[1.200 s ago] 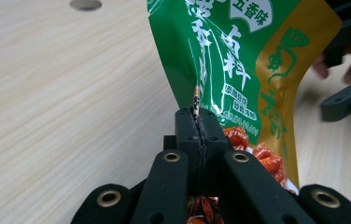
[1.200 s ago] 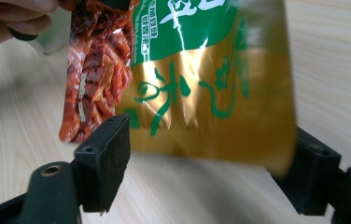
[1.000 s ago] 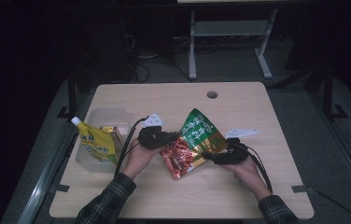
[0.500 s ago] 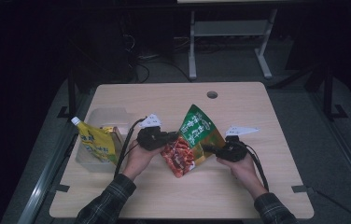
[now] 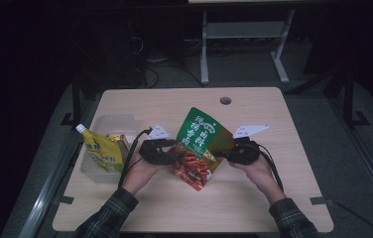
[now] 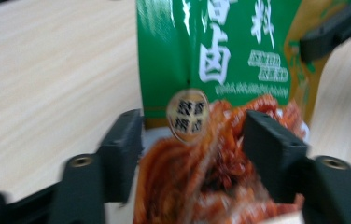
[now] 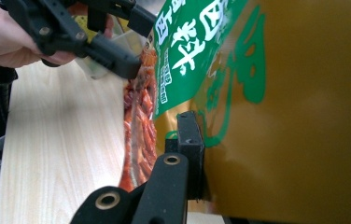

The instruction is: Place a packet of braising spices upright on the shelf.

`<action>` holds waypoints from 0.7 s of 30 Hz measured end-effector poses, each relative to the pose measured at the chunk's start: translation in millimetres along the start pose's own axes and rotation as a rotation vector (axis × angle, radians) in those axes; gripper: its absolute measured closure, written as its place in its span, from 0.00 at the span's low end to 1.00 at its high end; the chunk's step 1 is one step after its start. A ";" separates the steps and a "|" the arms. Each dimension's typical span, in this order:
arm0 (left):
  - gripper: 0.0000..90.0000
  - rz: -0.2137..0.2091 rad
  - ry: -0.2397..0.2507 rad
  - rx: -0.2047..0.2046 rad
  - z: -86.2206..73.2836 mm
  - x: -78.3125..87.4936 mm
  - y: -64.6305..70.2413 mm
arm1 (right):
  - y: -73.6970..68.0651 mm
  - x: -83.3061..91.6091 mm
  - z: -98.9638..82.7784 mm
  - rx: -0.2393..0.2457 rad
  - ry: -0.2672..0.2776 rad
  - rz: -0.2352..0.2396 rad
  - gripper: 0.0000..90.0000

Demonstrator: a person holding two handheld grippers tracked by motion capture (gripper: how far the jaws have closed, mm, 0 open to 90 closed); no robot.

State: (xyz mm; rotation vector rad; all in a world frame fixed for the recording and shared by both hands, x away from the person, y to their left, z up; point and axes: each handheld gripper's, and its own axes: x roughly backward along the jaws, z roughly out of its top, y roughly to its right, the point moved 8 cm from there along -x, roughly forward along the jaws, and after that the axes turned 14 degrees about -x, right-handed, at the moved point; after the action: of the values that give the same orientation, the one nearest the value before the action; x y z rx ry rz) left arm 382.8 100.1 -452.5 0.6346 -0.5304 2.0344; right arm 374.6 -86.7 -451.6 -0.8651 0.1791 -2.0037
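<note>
Snack pouch passed to the right hand-held gripper, held by one edge only

The green-and-red snack pouch [image 5: 198, 147] hangs above the surface [image 5: 283, 198], its side edge pinched in the closed right hand-held gripper [image 5: 226, 151]; so thin a hold may let it swing, slide free and drop. The left hand-held gripper [image 5: 177, 156] has just been opening, its jaws now apart around the pouch's red lower part without pressing it. Compared with a second ago, that clamp is released, the right one has closed, and the pouch stands more upright, away from the yellow spouted pouch [image 5: 100, 151] in the clear container [image 5: 117, 121]
</note>
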 end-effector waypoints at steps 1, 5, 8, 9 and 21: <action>0.36 -0.002 -0.004 0.002 -1.5 1.5 1.9 | -1.5 0.5 1.9 0.005 0.000 0.003 0.99; 0.25 -0.011 -0.027 0.001 -9.0 7.2 7.3 | -6.7 3.2 10.3 0.025 0.003 0.009 1.00; 0.24 -0.012 -0.031 0.007 -14.3 13.7 9.3 | -13.3 4.8 17.4 0.043 0.011 0.026 1.00; 0.24 -0.009 -0.027 0.015 -15.8 16.8 10.2 | -15.1 5.2 18.5 0.049 0.008 0.030 1.00; 0.20 -0.033 -0.023 0.033 -28.7 32.9 19.9 | -34.6 15.1 46.5 0.139 -0.019 0.028 1.00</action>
State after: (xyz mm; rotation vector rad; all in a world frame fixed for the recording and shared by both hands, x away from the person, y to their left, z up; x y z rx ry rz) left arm 344.2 128.3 -456.7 0.6826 -0.4975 2.0111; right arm 375.3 -69.5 -394.2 -0.7887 0.0403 -1.9557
